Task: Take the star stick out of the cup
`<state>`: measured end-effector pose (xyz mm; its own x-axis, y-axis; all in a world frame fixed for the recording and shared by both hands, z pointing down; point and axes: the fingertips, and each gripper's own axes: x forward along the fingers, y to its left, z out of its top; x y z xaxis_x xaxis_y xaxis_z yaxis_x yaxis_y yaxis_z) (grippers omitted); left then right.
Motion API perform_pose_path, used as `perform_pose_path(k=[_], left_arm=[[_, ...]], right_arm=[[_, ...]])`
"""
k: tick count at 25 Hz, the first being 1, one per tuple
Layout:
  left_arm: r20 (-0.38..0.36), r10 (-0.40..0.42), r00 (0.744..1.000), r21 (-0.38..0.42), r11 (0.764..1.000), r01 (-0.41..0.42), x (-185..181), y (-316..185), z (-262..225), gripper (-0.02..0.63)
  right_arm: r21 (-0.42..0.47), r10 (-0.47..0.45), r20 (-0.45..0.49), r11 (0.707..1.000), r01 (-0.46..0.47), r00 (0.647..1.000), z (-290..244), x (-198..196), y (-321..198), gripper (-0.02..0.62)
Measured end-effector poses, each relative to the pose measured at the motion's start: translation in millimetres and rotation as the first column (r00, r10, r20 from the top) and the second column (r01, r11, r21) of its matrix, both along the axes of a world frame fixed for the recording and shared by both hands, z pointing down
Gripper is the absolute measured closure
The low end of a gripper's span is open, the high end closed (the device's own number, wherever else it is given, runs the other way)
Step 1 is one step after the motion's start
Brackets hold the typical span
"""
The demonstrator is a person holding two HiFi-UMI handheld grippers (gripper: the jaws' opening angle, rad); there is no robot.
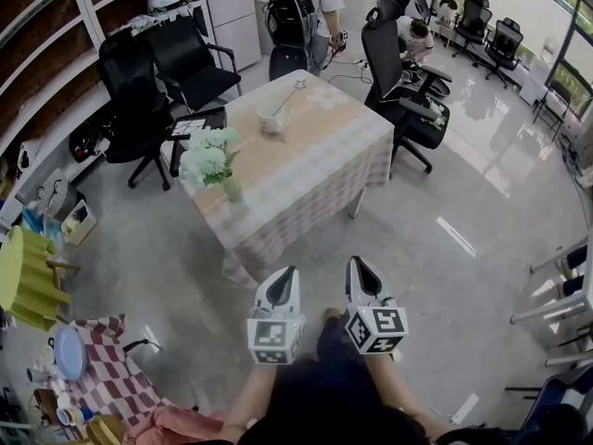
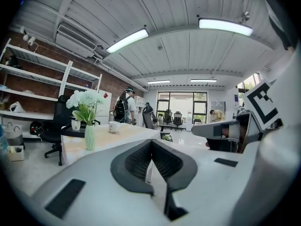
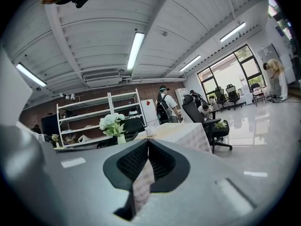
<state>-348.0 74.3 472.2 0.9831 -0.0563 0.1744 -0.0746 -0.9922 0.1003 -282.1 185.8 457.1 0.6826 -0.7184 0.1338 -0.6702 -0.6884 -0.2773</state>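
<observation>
Left gripper (image 1: 288,273) and right gripper (image 1: 358,264) both pinched closed on nothing, well short of table (image 1: 324,160); star stick (image 1: 289,95) leans in cup (image 1: 271,119) at far side; risk: reach clips flower vase (image 1: 232,189), or slanted pull tips cup

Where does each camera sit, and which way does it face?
Head view: on the person's head, steeply down at floor and table; shows forearms, left gripper, right gripper.
Left gripper view: on the left gripper, level along its shut jaws toward the table; right gripper at right.
Right gripper view: on the right gripper, along its shut jaws toward the table.
Both gripper views share the flower vase and cup.
</observation>
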Motion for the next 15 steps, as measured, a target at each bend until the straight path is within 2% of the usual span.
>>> perform_pose_path(k=[15], left_arm=[[0.029,0.006,1.000,0.010,1.000,-0.006,77,-3,10,0.597]], right_arm=[[0.007,-0.026,0.024,1.000,0.026,0.999,10,76,-11,0.592]])
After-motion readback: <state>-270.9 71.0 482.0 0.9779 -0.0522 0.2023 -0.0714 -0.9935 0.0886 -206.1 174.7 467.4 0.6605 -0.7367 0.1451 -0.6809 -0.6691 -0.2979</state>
